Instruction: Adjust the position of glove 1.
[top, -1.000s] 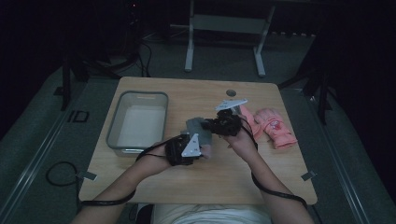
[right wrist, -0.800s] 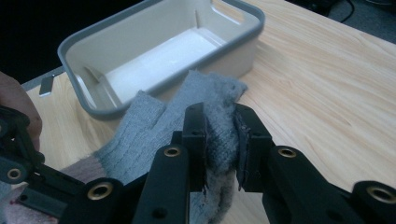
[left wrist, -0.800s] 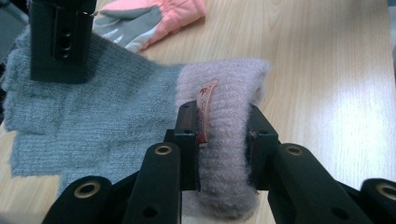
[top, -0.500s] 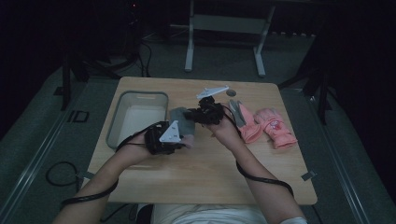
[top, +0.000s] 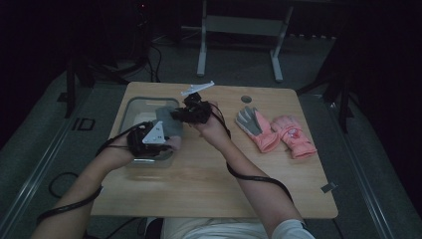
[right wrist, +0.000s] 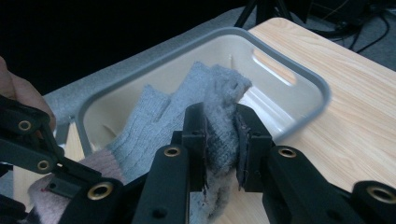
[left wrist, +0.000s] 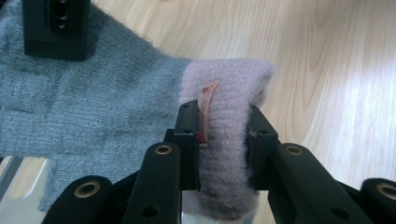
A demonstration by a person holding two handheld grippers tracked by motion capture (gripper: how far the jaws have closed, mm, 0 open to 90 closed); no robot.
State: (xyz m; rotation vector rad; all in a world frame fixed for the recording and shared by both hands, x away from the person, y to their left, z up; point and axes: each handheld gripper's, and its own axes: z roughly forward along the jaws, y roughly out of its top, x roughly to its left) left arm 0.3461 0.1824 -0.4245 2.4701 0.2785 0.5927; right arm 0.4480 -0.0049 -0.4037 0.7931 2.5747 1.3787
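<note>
Both grippers, left gripper [top: 149,137] and right gripper [top: 191,110], are black with brass-ringed pivots, grey three-cornered plates and trailing black cables; the forearms are bare.

Left claw [top: 166,130] and right claw [top: 175,115] both clamped, held close together.

- A staged recording room or lab, not a home: one small light-wood worktop [top: 209,184] stands alone in the middle of the frame.
- Grey carpeted floor [top: 89,144], with black cables [top: 154,55] trailing across the upper left.
- Grey metal stand legs [top: 239,30] rise at the top centre against an unlit, black background.
</note>
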